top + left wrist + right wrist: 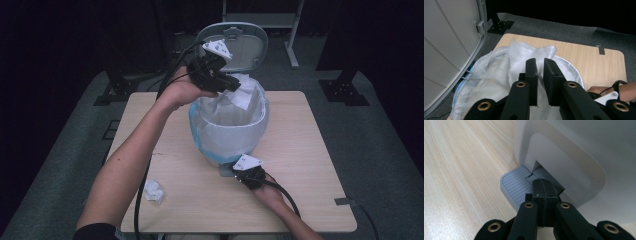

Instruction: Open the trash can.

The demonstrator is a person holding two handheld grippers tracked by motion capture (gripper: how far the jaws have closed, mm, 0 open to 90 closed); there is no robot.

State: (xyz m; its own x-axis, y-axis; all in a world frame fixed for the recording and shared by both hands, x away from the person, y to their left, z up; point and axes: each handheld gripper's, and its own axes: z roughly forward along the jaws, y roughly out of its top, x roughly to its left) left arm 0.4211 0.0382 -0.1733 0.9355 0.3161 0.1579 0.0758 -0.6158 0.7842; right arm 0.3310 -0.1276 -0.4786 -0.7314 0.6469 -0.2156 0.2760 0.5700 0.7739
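High view: right tool (235,171), clenched, presses the pedal (515,187) of the bin (230,131) on the counter (310,190). Left tool (235,85), slightly parted and holding nothing, hovers over the liner (499,72). If the pedal slips, the lid (245,47) could drop onto it.

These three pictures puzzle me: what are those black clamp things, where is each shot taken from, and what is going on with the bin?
A person holds a hand-worked clamp in each hand. The high view looks down on a wooden table; the other two cameras ride on the clamps. A white pedal bin lined with a plastic bag stands there, lid up. The right gripper, fingers shut, presses the grey pedal. The left gripper, fingers slightly apart and holding nothing, hovers over a piece of white paper in the bin's mouth. Another crumpled paper lies on the table.
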